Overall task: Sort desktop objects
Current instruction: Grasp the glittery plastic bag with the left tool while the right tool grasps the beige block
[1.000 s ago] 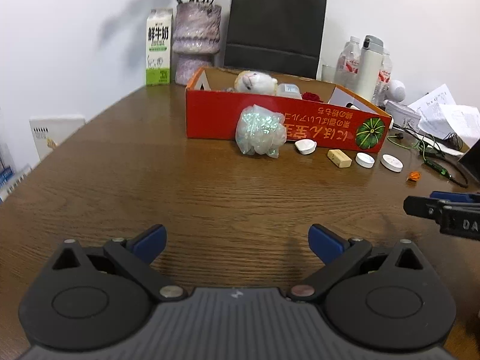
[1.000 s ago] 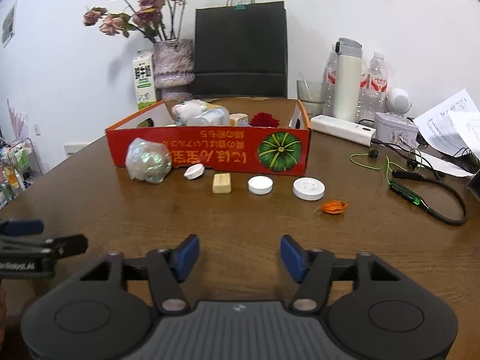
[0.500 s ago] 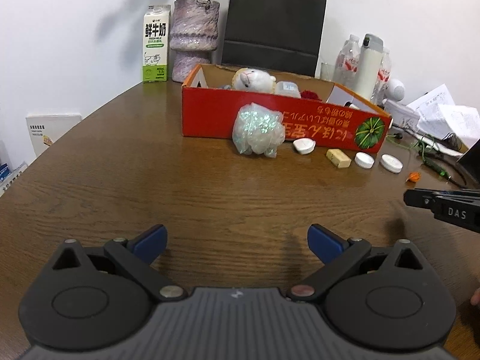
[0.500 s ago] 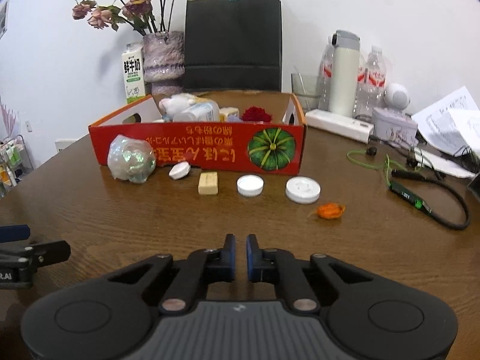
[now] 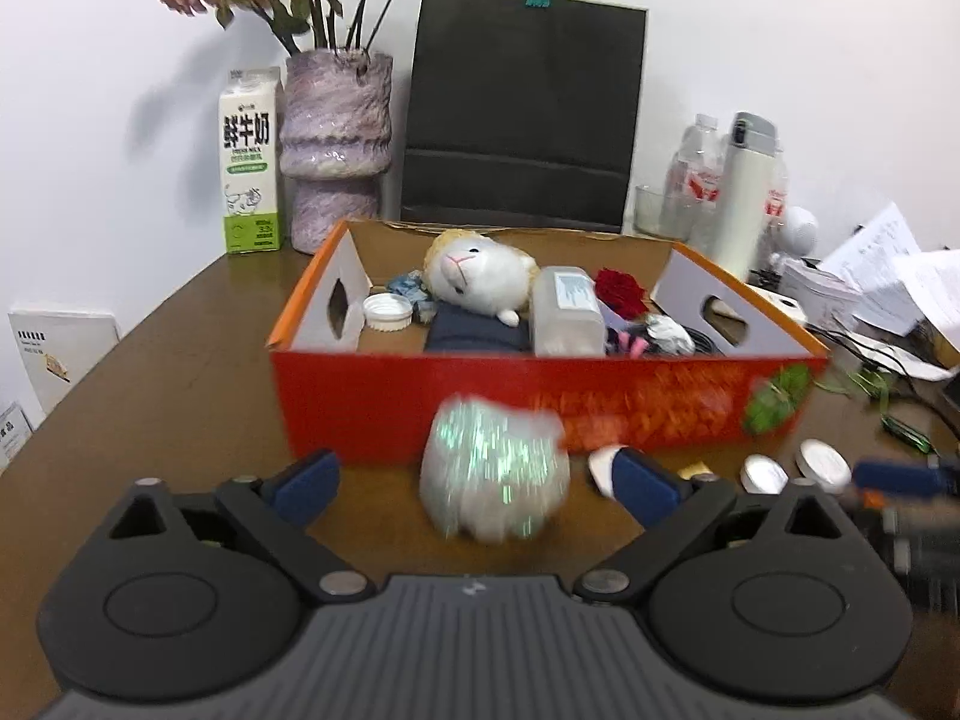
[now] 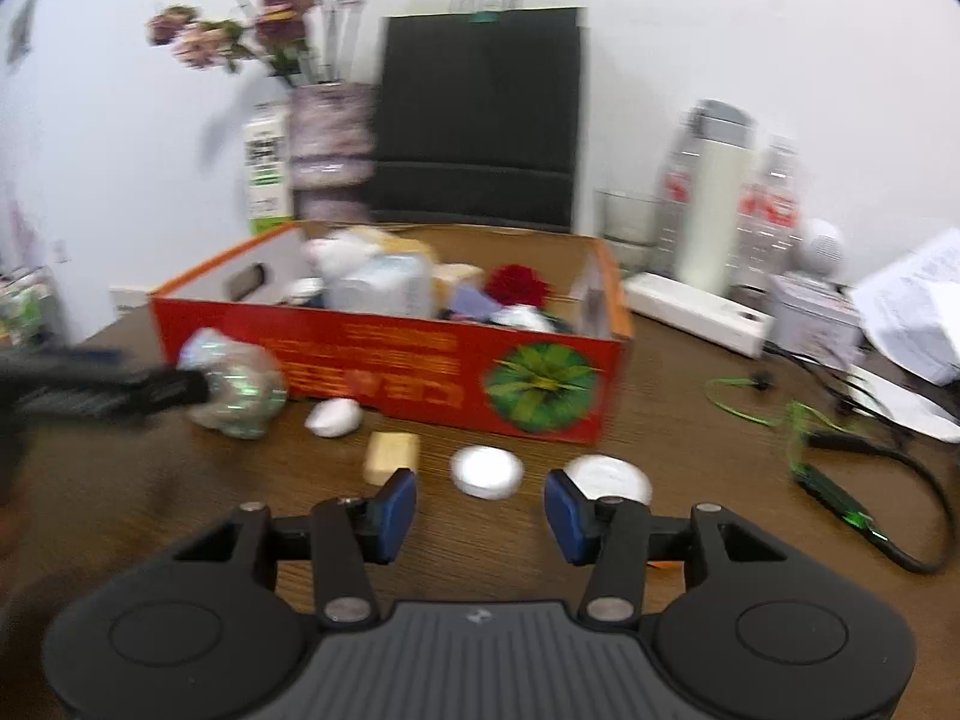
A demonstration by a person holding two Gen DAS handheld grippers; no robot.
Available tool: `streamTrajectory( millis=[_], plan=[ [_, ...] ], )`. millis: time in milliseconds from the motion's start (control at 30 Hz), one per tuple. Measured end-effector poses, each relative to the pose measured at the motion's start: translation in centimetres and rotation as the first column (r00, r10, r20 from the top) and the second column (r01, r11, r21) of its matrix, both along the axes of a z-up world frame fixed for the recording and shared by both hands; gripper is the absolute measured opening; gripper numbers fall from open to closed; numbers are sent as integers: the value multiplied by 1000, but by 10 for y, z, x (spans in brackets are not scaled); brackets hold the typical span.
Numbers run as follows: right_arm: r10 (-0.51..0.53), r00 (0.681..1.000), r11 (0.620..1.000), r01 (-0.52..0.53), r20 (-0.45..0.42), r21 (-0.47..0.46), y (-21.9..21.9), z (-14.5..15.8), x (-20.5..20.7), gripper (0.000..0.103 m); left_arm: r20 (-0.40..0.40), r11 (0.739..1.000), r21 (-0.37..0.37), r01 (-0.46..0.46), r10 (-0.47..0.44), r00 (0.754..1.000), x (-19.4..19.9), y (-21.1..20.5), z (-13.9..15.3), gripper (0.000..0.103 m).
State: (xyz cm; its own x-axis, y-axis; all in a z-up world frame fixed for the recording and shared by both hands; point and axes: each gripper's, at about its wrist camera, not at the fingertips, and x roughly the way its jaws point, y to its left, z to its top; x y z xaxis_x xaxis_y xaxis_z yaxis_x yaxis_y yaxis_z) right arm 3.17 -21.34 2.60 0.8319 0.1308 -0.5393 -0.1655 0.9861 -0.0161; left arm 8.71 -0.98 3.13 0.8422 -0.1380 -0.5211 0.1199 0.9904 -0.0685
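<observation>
A red cardboard box (image 5: pixel 540 396) (image 6: pixel 420 360) holds a plush sheep (image 5: pixel 480 273), a bottle, a red rose and a white lid. In front of it lie a shiny crumpled bag (image 5: pixel 495 483) (image 6: pixel 237 384), a white oval piece (image 6: pixel 333 417), a tan block (image 6: pixel 391 456) and two white round caps (image 6: pixel 486 471) (image 6: pixel 609 477). My left gripper (image 5: pixel 477 480) is open, its blue pads on either side of the bag. My right gripper (image 6: pixel 480 507) is open just short of the nearer white cap. The left gripper's finger (image 6: pixel 120 390) shows blurred beside the bag.
Behind the box stand a milk carton (image 5: pixel 251 159), a purple vase with dried flowers (image 5: pixel 336 150) and a black paper bag (image 5: pixel 522 108). At the right are a white flask (image 6: pixel 711 198), water bottles, a glass, papers (image 6: pixel 918 300) and a green-black cable (image 6: pixel 840 480).
Both grippers have moved forward toward the box. The left now straddles the shiny bag. The right gripper, shut half a second ago, has opened near the white caps.
</observation>
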Motion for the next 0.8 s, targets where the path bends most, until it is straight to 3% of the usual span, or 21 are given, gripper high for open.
streamTrajectory(
  millis=[33,100,200,267,433,567,800],
  plan=[
    [23,1000,1000,-23,-2,-3,6,-1,3,46,-21,1000,-1,-3,3,1000,8,-1,-2,81],
    [72,997,997,-72,-10,-23,19,-5,12,38,-85,1000,-10,8,-9,996,18,2,-10,45],
    [107,994,991,-110,-33,-77,36,-15,31,29,-90,996,-87,-33,25,996,8,16,-12,42],
    [95,993,991,-101,-72,-92,41,-23,47,25,-83,994,-97,-47,39,996,-2,22,-7,40],
    [93,991,995,-97,-97,-37,38,-22,53,20,-29,991,-106,-80,78,997,-46,31,10,40],
    [83,995,996,-84,-64,-23,38,-12,18,20,-13,992,-104,-73,73,997,-81,31,16,40],
    [47,998,999,-47,35,15,20,32,-72,20,-1,996,-91,-17,17,1000,-140,21,25,40]
  ],
)
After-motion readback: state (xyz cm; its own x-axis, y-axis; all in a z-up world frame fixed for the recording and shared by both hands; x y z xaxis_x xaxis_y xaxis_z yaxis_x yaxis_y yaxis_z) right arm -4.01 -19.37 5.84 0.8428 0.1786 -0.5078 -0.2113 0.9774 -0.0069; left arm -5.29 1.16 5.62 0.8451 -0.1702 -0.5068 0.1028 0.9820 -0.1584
